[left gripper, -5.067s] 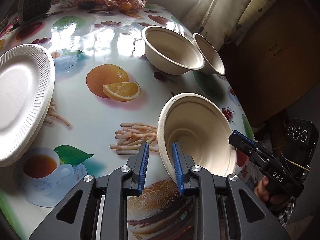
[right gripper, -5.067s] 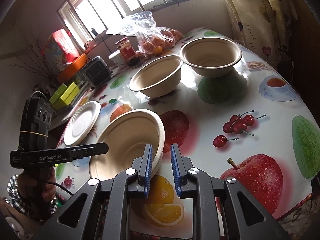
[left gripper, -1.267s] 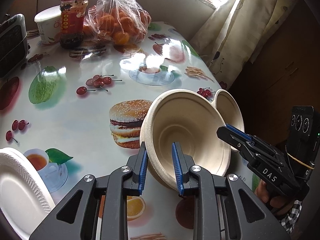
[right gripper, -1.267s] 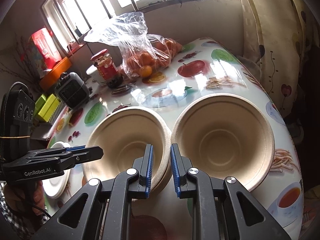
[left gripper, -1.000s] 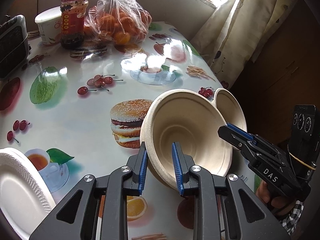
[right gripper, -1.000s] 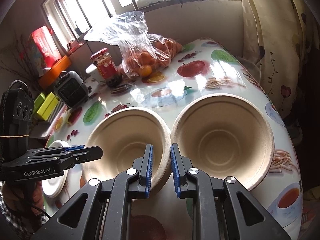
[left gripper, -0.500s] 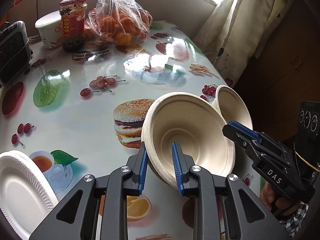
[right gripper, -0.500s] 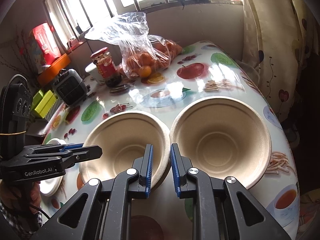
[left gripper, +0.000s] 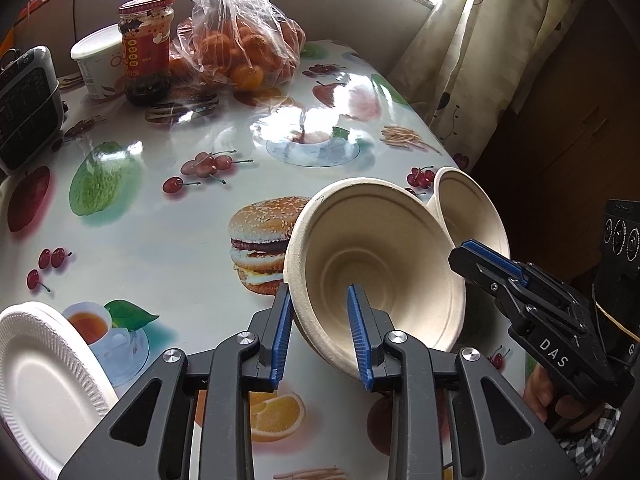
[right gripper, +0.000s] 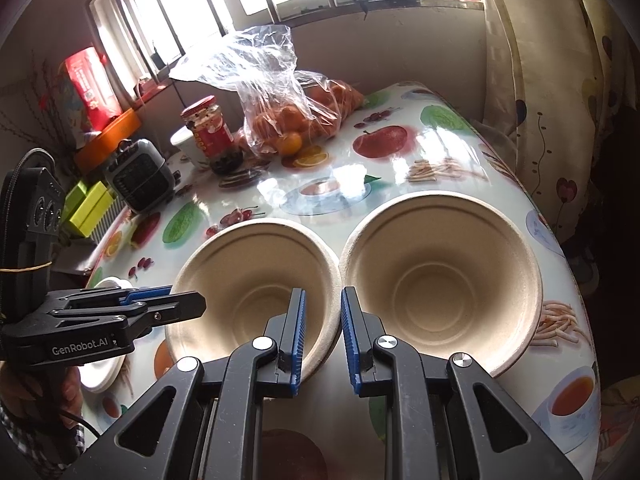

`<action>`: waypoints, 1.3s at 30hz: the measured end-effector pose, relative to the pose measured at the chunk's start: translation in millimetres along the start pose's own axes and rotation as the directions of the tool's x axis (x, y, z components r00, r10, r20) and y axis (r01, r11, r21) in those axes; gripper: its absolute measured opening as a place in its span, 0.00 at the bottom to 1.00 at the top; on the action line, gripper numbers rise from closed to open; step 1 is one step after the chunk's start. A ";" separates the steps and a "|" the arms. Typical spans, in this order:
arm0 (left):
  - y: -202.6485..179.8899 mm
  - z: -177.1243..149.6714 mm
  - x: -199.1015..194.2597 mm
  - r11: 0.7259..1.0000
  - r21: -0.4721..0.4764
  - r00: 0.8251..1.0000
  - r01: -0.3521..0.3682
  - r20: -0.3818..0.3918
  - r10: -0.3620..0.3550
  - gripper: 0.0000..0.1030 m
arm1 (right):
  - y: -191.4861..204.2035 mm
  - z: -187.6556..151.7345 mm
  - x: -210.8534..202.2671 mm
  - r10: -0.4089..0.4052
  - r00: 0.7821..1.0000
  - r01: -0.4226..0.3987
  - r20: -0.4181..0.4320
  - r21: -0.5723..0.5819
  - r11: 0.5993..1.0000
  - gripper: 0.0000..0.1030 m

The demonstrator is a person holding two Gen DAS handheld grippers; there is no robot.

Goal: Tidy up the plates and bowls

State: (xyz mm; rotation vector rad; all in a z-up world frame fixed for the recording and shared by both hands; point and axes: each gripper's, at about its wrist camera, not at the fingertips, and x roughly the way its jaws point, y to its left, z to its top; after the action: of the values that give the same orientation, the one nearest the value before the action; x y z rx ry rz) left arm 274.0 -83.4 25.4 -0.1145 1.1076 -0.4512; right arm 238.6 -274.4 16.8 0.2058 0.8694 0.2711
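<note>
A stack of beige paper bowls (left gripper: 376, 264) sits on the fruit-print table, also in the right wrist view (right gripper: 248, 288). My left gripper (left gripper: 318, 332) has its fingers around the stack's near-left rim, slightly parted. My right gripper (right gripper: 322, 336) straddles the stack's right rim, fingers slightly apart. A single beige bowl (right gripper: 440, 276) stands touching the stack on its right; it also shows in the left wrist view (left gripper: 468, 208). White foam plates (left gripper: 44, 380) lie at the table's left edge.
A bag of oranges (left gripper: 240, 40), a red-lidded jar (left gripper: 146, 48), a white cup (left gripper: 98, 58) and a small dark heater (left gripper: 24, 108) stand at the table's far side. A curtain (right gripper: 552, 80) hangs past the right edge. Yellow-green boxes (right gripper: 86, 206) sit off the table's left.
Both grippers have loosened on the bowl stack's rim, their fingers a bit wider apart. The stack has settled flatter on the table beside the single bowl.
</note>
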 end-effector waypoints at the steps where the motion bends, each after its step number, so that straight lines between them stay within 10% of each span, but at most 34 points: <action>1: 0.0 0.0 -0.3 1.000 -0.001 1.000 -0.001 -0.001 0.001 0.31 | 0.1 -0.1 0.1 0.001 1.000 -0.001 0.000 0.000 1.000 0.17; 21: 3.5 -3.5 -2.2 1.000 -0.019 1.000 -0.010 -0.007 0.010 0.44 | -6.7 1.3 -3.4 -0.004 1.000 0.003 0.006 0.013 1.000 0.18; 39: -29.5 4.7 -9.8 0.998 0.029 0.998 0.057 0.019 -0.057 0.45 | -75.7 -4.5 -64.9 -0.177 0.973 0.148 0.146 0.193 0.970 0.44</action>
State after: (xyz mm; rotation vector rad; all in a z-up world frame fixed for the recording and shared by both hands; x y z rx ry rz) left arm 265.9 -106.7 44.8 -0.1259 1.0802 -0.5154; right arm 206.6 -366.3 39.2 0.3199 0.7438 0.0199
